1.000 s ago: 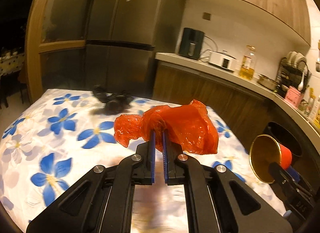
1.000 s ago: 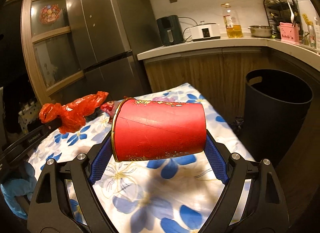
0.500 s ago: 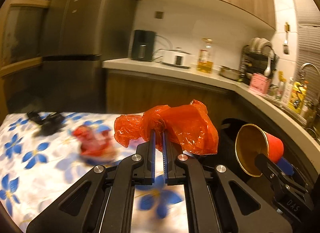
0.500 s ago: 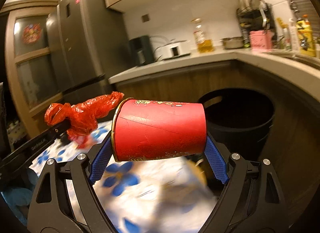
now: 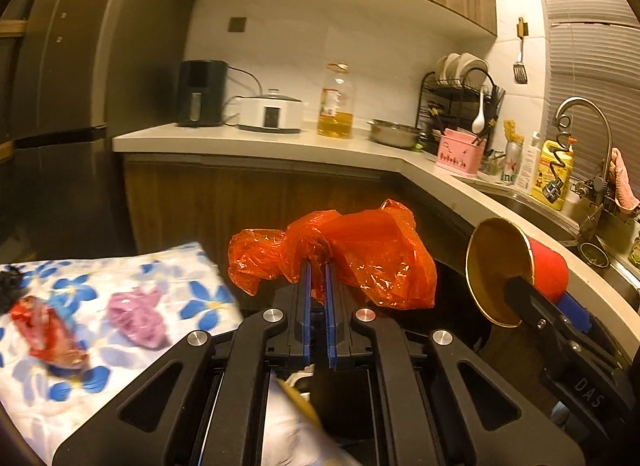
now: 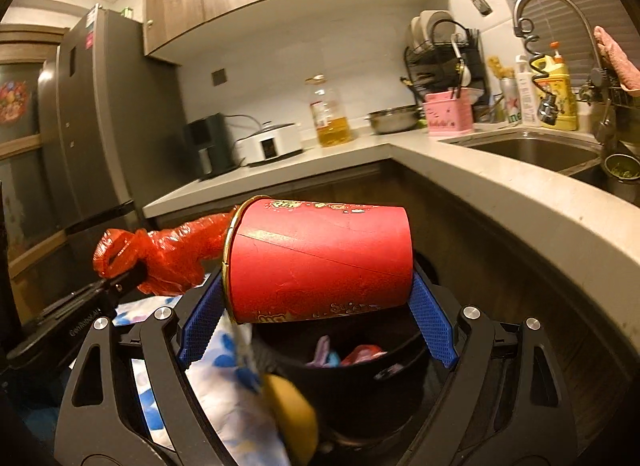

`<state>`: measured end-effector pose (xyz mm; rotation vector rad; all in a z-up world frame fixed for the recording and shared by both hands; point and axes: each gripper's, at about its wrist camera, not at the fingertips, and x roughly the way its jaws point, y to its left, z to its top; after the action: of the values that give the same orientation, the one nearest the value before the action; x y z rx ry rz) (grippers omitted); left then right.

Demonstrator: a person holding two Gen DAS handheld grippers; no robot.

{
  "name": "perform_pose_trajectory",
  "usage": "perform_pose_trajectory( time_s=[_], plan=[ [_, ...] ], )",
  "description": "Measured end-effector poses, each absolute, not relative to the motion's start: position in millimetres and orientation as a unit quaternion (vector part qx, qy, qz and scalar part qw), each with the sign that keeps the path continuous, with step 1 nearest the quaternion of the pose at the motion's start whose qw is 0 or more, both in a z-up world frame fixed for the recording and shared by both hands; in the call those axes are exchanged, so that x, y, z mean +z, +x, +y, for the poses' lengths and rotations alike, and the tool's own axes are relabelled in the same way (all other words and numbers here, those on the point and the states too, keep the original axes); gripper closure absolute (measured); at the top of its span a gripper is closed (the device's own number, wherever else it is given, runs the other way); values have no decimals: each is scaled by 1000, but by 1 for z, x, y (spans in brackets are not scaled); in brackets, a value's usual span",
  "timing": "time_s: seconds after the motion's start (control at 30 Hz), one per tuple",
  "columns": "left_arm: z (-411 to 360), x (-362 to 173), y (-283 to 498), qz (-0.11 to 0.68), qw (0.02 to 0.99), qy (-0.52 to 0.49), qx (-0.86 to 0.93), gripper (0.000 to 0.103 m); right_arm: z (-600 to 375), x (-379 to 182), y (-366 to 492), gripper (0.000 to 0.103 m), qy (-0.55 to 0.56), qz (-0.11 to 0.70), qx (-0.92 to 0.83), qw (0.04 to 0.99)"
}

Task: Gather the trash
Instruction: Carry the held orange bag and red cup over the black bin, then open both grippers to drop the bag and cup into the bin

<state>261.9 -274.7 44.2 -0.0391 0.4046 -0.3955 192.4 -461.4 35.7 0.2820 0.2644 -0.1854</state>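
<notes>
Between L gripper [image 5: 317, 290] blue pads: red plastic bag [image 5: 360, 256], pinched at its neck, jaws nearly together, bulk ballooning out ahead + to the right. R gripper [image 6: 316, 302] clamped wide across red paper cup [image 6: 320, 260], cup lying sideways, gold rim to the left, base to the right.

Just below cup in R view: black trash bin [image 6: 360, 382], mouth open, few scraps already inside (purple, red bits). Yellowish blurred thing at bin's near edge, can't tell what. In L view bin mostly hidden behind bag + gripper body.

Changed vs 1 s ago: then both loads hung over floral tablecloth [image 5: 192, 290], bin well off to the right. Now swung round; cloth's edge at lower left in both views, bin directly under cup, counter [image 6: 500, 185] + sink [image 6: 532, 149] close behind. So carry leg looks done for cup; release prob next. Bag looks near bin or just over it, can't confirm.

Left on cloth: red wrapper [image 5: 48, 334], purple wad [image 5: 138, 318], dark clump [image 5: 8, 286]. So more trips needed.
</notes>
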Motion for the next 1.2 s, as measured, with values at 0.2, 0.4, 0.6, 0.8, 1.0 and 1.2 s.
perform_pose_trajectory(
  time_s=[0.2,0.4,0.6,0.8,1.0,1.2],
  plan=[
    [-306,33,277,206,953,-4,-220,97,-485,31,202,19,143,135,-107,975],
    [-323,23,289,217,948,0,-232,97,-494,28,211,19,144,138,-112,973],
    [-332,17,295,220,946,2,-239,97,-499,26,218,19,146,139,-112,973],
    [-337,12,302,229,942,-1,-245,96,-498,26,224,19,144,137,-109,974],
    [-340,5,307,238,938,4,-253,95,-498,29,230,19,144,135,-106,974],
    [-328,1,304,239,937,1,-254,53,-497,29,238,18,148,140,-100,974]
  ],
)
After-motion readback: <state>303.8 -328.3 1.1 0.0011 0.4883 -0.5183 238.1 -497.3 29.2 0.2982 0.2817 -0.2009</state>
